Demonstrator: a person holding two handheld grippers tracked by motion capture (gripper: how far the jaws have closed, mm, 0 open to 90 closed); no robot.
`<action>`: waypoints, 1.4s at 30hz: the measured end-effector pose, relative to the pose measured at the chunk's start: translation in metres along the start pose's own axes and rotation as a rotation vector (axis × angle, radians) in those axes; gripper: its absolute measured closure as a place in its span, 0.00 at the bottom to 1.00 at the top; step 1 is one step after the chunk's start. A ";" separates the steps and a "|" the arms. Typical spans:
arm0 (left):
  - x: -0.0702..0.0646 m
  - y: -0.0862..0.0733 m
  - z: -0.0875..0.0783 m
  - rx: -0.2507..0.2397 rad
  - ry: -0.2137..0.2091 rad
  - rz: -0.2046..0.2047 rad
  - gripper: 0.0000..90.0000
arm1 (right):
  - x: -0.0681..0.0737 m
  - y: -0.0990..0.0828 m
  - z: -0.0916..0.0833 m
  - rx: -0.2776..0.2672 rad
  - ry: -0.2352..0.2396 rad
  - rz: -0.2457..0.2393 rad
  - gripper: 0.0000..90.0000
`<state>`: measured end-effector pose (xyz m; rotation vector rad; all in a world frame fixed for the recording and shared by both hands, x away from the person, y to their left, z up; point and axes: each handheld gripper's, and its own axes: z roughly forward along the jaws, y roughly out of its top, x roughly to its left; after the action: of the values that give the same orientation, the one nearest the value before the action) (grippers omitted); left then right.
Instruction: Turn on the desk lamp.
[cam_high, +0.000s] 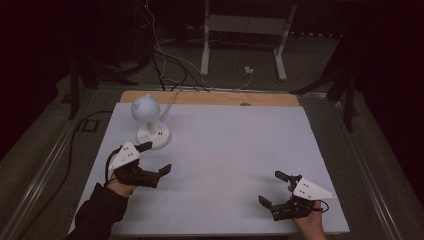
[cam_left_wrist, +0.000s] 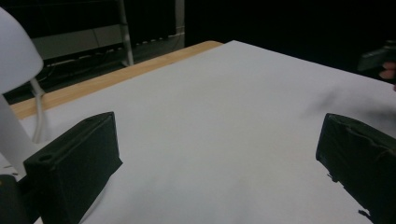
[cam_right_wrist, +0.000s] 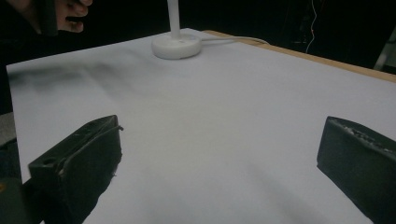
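Fingers (cam_high: 145, 147) of our left gripper (cam_high: 156, 158) are spread wide, nothing between them; same in the left gripper view, where the two black fingers (cam_left_wrist: 77, 161) stand far apart over bare white sheet. Fingers (cam_high: 265, 202) of our right gripper (cam_high: 273, 188) are also spread wide and empty; the right gripper view has them (cam_right_wrist: 79, 161) far apart with only sheet between.

Left gripper sits at the left side of the worktop (cam_high: 225, 150), just in front of the lamp (cam_high: 149, 120), its upper finger close to the lamp base (cam_high: 153, 135) but we cannot tell if it touches. Left hand (cam_high: 120, 187) and dark sleeve (cam_high: 97, 212) come in from the bottom left. Right gripper is near the front right corner, well apart from the lamp, right hand (cam_high: 310, 225) at the bottom edge.

Lamp: white, round head, thin stem, round base, upright at the back left of the sheet. White cable (cam_high: 172, 97) runs from it toward the back edge. In the left gripper view the lamp head (cam_left_wrist: 16, 51) is at the far left; in the right gripper view the base (cam_right_wrist: 176, 46) is far off at top centre, with the left hand (cam_right_wrist: 70, 14) at top left.

Wooden strip (cam_high: 210, 97) of worktop shows behind the sheet. Floor behind has cables (cam_high: 165, 60) and a white stand (cam_high: 245, 40).
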<state>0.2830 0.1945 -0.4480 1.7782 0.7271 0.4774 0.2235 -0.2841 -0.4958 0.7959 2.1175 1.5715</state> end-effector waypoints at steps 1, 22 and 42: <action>0.002 0.001 0.001 -0.001 0.010 -0.001 0.00 | 0.000 0.000 0.000 0.000 0.000 0.000 0.00; 0.031 0.004 0.030 0.022 0.203 -0.078 0.00 | -0.001 -0.001 0.000 0.002 0.000 0.005 0.00; 0.049 -0.007 0.056 0.093 0.334 -0.197 0.07 | -0.001 -0.001 0.000 -0.002 0.004 0.007 0.00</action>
<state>0.3528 0.1901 -0.4740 1.7085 1.1625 0.6221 0.2241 -0.2853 -0.4964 0.8012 2.1181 1.5800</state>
